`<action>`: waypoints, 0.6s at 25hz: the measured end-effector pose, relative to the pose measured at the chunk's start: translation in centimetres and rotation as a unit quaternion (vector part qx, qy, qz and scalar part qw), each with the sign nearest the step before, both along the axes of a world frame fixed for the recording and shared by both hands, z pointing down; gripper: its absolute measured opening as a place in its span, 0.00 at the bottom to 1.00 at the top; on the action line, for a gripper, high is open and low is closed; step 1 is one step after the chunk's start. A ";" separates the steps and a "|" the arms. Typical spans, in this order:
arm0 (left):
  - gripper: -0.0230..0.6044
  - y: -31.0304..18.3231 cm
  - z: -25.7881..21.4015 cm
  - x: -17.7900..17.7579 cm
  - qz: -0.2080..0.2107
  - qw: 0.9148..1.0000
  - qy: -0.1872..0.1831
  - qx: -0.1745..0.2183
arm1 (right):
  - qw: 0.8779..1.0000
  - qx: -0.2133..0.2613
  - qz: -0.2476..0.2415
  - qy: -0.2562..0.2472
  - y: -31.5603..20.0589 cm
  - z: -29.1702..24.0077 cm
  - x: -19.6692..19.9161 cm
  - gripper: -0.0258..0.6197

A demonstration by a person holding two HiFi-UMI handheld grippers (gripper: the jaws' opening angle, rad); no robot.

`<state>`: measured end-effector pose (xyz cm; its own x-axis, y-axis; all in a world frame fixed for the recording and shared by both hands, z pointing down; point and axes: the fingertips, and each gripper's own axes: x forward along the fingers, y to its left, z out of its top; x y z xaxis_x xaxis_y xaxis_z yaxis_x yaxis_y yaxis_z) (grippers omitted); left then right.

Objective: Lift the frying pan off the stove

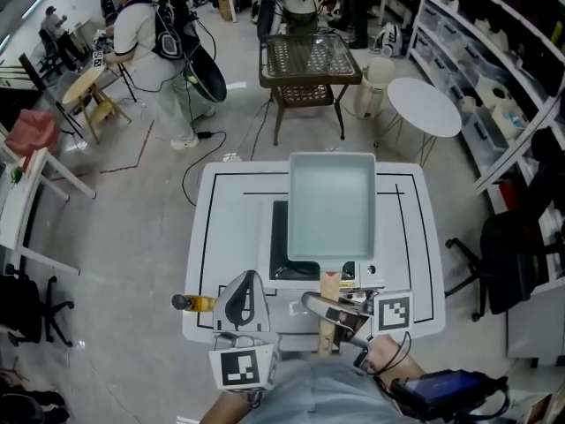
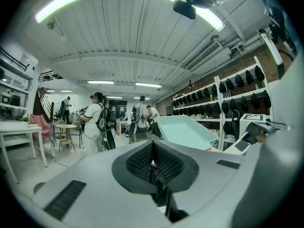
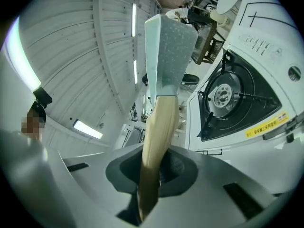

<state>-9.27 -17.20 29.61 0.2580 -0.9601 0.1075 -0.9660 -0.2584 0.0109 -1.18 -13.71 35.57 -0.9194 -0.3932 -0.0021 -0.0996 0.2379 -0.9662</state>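
A rectangular pale teal frying pan (image 1: pixel 331 206) hangs above the black stove (image 1: pixel 281 247) on the white table (image 1: pixel 225 237). My right gripper (image 1: pixel 333 306) is shut on the pan's wooden handle (image 1: pixel 329 318) at the table's near edge. In the right gripper view the handle (image 3: pixel 159 132) runs up out of the jaws to the pan (image 3: pixel 168 46), and the bare burner (image 3: pixel 223 96) lies off to the right. My left gripper (image 1: pixel 244 295) is to the left of the handle, shut with nothing in it. In the left gripper view the pan (image 2: pixel 185 129) shows beyond its closed tips (image 2: pixel 154 167).
A small bottle (image 1: pixel 194 303) lies at the table's near left edge. Behind the table stand a wicker table (image 1: pixel 309 64) and a round white table (image 1: pixel 424 104). A person (image 1: pixel 159 51) stands at the back left. An office chair (image 1: pixel 508 254) and shelves (image 1: pixel 494 78) are on the right.
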 end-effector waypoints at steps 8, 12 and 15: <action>0.06 0.4 -0.5 1.6 0.023 1.000 0.002 0.001 | 1.000 0.008 0.026 0.009 0.7 -0.8 2.1 0.14; 0.06 0.2 -0.3 2.1 0.030 1.000 0.001 -0.001 | 0.999 0.001 0.033 0.003 0.8 -0.4 2.5 0.14; 0.06 0.1 0.1 2.5 0.036 0.999 -0.003 -0.006 | 0.999 0.002 0.039 0.001 0.7 -0.4 2.8 0.14</action>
